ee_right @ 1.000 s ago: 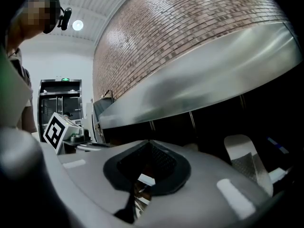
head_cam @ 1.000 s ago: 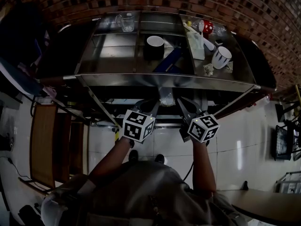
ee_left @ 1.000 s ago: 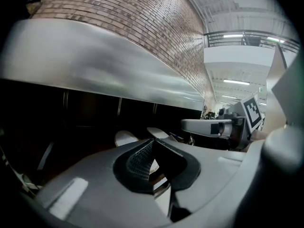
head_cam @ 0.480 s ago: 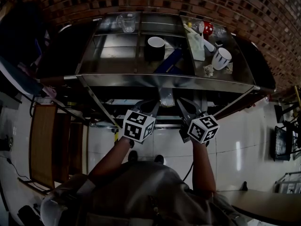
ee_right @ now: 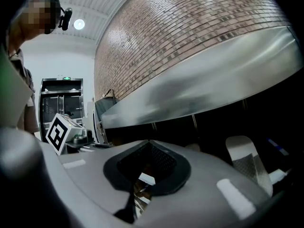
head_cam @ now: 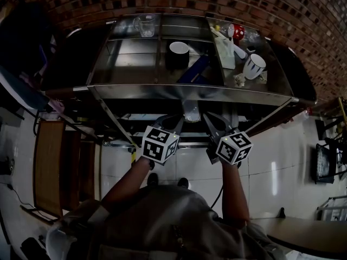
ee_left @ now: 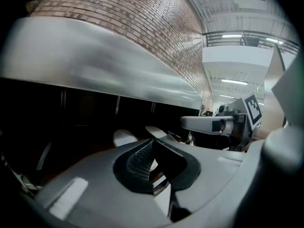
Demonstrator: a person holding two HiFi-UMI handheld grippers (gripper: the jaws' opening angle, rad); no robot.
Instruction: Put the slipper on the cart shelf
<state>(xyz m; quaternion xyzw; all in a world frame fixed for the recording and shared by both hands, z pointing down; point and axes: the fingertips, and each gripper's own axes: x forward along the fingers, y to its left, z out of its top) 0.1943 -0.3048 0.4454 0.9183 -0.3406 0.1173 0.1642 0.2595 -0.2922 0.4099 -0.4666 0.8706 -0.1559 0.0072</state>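
Cart shelf (head_cam: 190, 92) rim just above left gripper (head_cam: 174, 122) and right gripper (head_cam: 211, 122); both jaws closed, empty.

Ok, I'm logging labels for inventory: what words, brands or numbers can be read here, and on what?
No text is readable.
Green sign above doorway: too small to read.
White mug on cart: markings too blurred.
Cubes on left hand-held gripper and right hand-held gripper: square markers only, no words.

The steel cart top (head_cam: 130, 64) carries a glass mug (head_cam: 145, 25), a black cup (head_cam: 178, 53) and a white mug (head_cam: 255, 66).
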